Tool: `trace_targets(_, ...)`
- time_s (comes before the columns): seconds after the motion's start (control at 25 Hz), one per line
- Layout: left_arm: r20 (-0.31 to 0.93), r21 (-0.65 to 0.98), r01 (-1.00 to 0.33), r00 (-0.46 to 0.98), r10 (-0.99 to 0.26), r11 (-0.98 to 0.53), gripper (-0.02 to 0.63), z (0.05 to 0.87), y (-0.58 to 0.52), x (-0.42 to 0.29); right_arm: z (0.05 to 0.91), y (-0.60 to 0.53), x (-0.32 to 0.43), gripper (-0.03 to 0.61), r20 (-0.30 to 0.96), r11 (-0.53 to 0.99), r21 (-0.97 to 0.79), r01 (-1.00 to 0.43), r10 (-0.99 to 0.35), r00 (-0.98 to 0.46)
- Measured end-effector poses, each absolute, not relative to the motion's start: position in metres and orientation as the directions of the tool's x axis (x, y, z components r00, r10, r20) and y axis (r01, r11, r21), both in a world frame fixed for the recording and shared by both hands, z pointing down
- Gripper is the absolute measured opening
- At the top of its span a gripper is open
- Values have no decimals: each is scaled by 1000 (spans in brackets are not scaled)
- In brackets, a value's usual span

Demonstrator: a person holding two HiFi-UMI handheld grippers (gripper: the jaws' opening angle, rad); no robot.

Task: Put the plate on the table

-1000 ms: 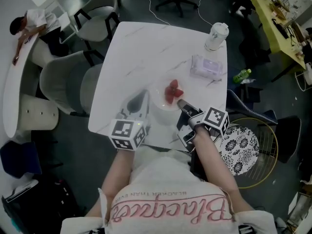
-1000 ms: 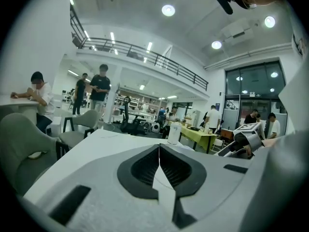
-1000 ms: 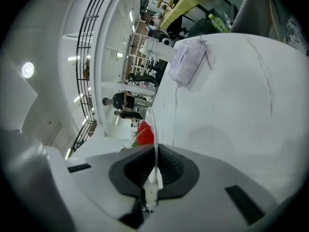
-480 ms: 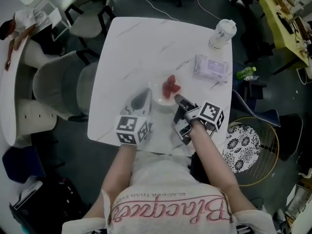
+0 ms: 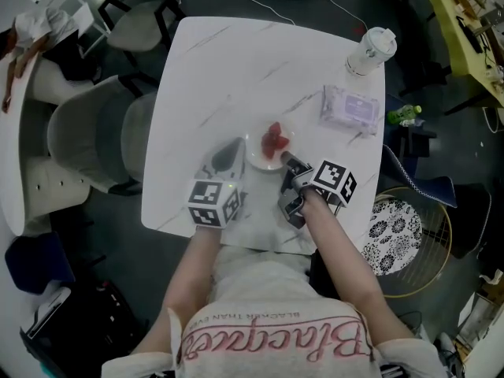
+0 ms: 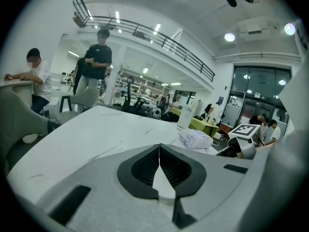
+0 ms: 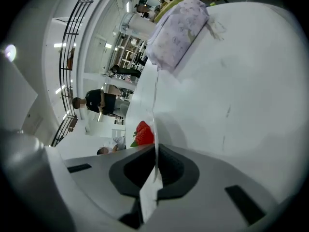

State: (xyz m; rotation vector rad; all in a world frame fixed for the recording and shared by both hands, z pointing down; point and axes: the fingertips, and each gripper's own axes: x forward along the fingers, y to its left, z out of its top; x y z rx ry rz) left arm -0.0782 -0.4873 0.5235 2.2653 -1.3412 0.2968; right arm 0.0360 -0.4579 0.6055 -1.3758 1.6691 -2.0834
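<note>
A small white plate [image 5: 260, 157] with red strawberries [image 5: 273, 138] sits near the front of the white marble table [image 5: 236, 69]. My right gripper [image 5: 287, 160] is shut on the plate's near-right rim. In the right gripper view the thin rim [image 7: 155, 124] runs between the closed jaws, and a strawberry [image 7: 143, 133] shows just beyond them. My left gripper [image 5: 231, 148] rests left of the plate, shut and holding nothing; its closed tips [image 6: 159, 147] point across the tabletop.
A pack of wipes [image 5: 351, 106] lies at the table's right, with a lidded cup [image 5: 371, 50] at the far right corner. Grey chairs [image 5: 94, 132] stand to the left. A patterned stool [image 5: 395, 231] stands at the right, by my right arm.
The head view has shifted, so the table sits a little higher in the picture. The right gripper stays shut on the plate's rim. The left gripper stays beside the plate.
</note>
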Motion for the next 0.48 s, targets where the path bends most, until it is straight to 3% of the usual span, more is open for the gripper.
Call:
trace_targets(0.32, 431, 313, -864, 500, -751, -396, 3, 532, -485, -79, 620, -458, 46, 12, 651, -365, -746, -558, -578, -492)
trace_targets(0.48, 428, 311, -864, 498, -754, -395, 3, 531, -484, -81, 621, -455, 49, 45, 687, -319, -696, -643, -558, -466)
